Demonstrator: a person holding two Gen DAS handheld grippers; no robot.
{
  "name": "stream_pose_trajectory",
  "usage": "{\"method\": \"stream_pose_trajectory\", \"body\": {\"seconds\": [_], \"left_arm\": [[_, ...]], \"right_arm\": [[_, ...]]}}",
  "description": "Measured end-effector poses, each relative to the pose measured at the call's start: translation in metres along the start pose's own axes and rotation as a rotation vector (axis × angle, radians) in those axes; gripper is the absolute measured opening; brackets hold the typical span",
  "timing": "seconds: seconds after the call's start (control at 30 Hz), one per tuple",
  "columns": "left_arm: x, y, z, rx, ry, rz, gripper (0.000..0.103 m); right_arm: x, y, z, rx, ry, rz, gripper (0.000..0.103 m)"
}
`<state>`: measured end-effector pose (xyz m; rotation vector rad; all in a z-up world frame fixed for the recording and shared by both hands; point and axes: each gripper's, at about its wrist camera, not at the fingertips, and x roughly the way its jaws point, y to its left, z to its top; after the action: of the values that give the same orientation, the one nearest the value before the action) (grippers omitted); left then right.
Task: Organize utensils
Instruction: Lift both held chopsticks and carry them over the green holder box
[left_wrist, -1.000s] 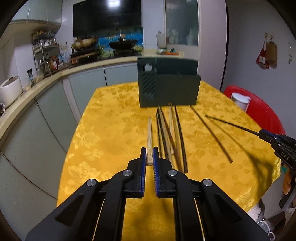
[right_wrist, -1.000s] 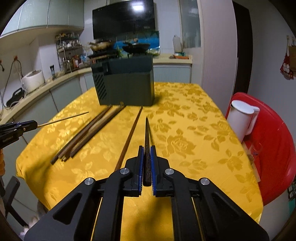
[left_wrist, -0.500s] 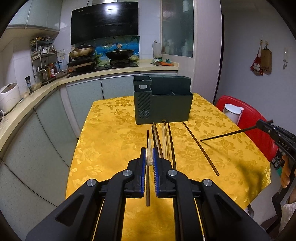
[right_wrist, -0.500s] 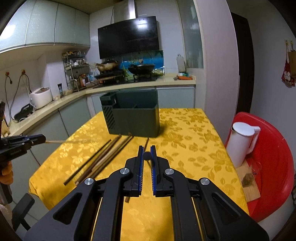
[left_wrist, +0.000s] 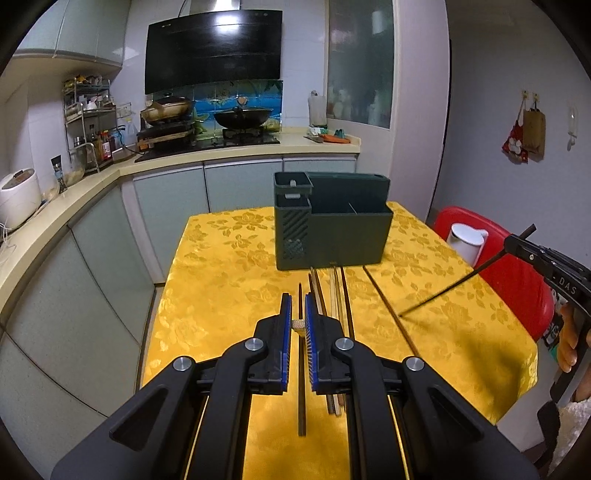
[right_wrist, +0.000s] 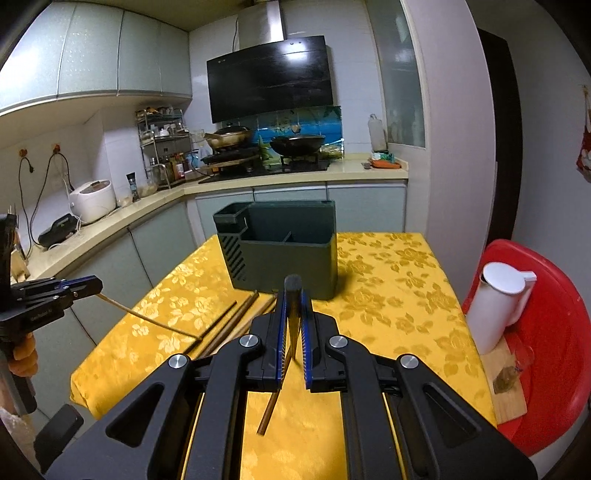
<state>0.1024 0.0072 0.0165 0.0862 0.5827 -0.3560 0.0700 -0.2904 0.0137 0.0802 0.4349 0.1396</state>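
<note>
1. We are clamping a pale bamboo chopstick (left_wrist: 298, 324) near its top end in the left gripper (left_wrist: 298, 325); its lower end is hanging over the yellow floral tablecloth (left_wrist: 229, 273).
2. The loose brown wooden chopsticks (left_wrist: 334, 291) are lying on the cloth just in front of the dark green plastic utensil caddy (left_wrist: 343, 236); its compartments look empty as far as we can see, so we judge sorting barely begun.
3. We are pinching a dark wooden chopstick (right_wrist: 293, 295) in the right gripper (right_wrist: 293, 328), tip hanging down, well short of the caddy.
</note>
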Motion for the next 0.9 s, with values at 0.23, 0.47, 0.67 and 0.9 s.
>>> {"method": "stream_pose_trajectory", "body": {"seconds": [0.23, 0.47, 0.67, 0.9], "left_arm": [[0.007, 0.002, 0.039, 0.042, 0.004, -0.001, 0.007], [0.010, 0.002, 0.088, 0.050, -0.015, -0.041, 0.007], [0.017, -0.008, 0.131, 0.060, -0.076, -0.060, 0.007], [0.039, -0.030, 0.187, 0.080, -0.147, -0.063, 0.007]], "right_arm": [[0.017, -0.003, 0.040, -0.015, 0.002, -0.001, 0.008], [0.031, -0.014, 0.087, -0.003, -0.016, 0.003, 0.008], [0.048, -0.025, 0.127, 0.014, -0.040, -0.015, 0.008], [0.073, -0.026, 0.166, 0.012, -0.064, -0.023, 0.008]]}}
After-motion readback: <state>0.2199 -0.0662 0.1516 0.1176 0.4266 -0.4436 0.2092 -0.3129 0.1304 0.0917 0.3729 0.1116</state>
